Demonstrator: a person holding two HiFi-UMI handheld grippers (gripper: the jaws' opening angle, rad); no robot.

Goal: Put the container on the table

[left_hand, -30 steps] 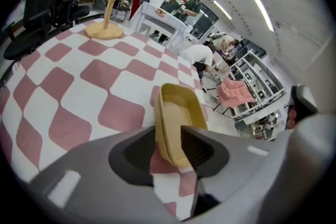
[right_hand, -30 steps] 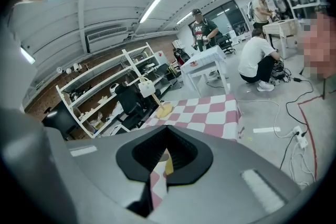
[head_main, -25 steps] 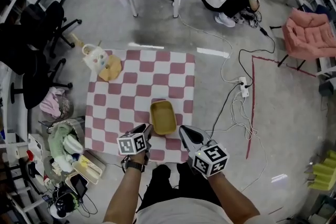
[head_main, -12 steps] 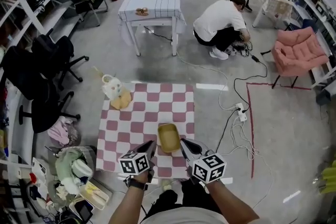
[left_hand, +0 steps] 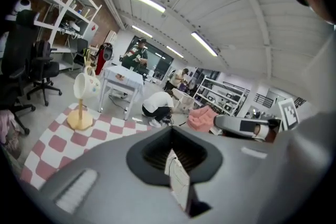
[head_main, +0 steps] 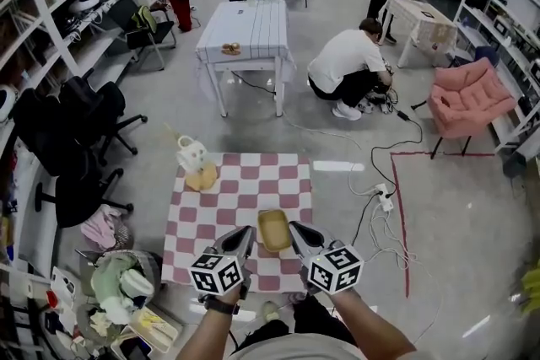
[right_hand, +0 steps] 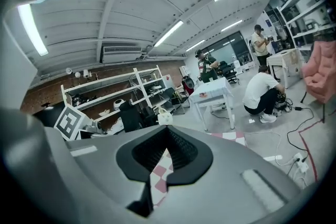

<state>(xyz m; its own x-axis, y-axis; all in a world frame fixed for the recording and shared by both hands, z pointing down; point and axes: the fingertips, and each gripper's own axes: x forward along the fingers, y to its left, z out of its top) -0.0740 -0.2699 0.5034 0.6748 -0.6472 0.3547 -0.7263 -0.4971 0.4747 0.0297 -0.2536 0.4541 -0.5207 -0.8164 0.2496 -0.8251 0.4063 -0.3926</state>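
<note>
In the head view, you are holding both grippers low in front of you, over the near edge of a checked mat (head_main: pixel 245 190) that is lying on the floor. The yellow container (head_main: pixel 274 230) is sitting on that mat. It is showing between the tips of your left gripper (head_main: pixel 243 233) and your right gripper (head_main: pixel 297 232), and neither one is gripping it. A mug on a yellow stand (head_main: pixel 194 160) is standing at the mat's far left corner. A white table (head_main: pixel 249 29) is standing well beyond the mat, near a crouching person (head_main: pixel 346 67).

In the left gripper view, your jaws are closing right up and meeting in a thin seam with nothing between them. They are pointing over the mat toward the mug and the white table.

In the right gripper view, your jaws are sitting drawn together to a narrow slit and holding nothing. The pink and white checks of the mat are showing through the slit.
</note>
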